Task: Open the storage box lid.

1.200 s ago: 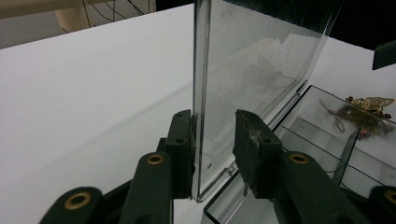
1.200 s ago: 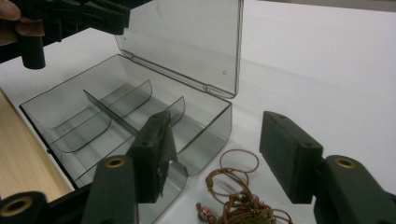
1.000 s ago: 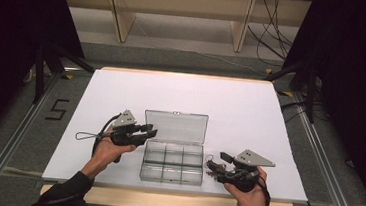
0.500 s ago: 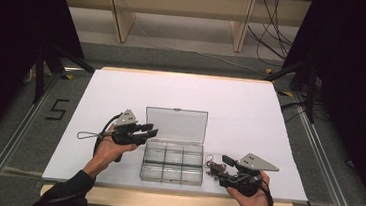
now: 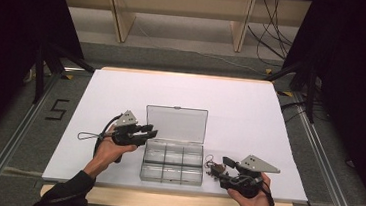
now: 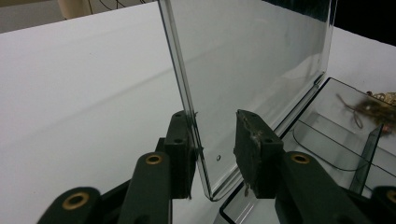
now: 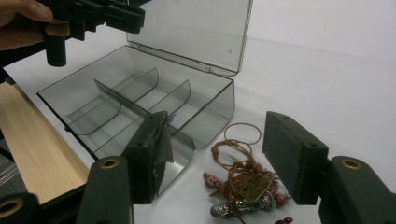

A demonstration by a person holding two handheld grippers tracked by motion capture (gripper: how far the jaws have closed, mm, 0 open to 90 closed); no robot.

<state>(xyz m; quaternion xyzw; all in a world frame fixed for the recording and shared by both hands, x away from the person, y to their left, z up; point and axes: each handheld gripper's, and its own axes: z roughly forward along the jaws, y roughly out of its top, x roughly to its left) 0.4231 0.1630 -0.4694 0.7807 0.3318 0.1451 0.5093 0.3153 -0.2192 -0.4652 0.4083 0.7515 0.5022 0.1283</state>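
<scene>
Item one: a clear compartment box (image 5: 172, 158) near the front edge of the white worktop (image 5: 250, 114), its lid (image 5: 176, 124) standing open, six empty compartments inside. Item two: a brown cord bracelet with beads (image 7: 243, 184), lying on the worktop just beside the box's right end. My left tool (image 5: 138, 131) sits at the lid's left edge, jaws parted narrowly either side of the clear panel; one jaw touches it, the other stands off. My right tool (image 5: 222, 170) hovers over the bracelet, jaws wide, gripping nothing.
</scene>
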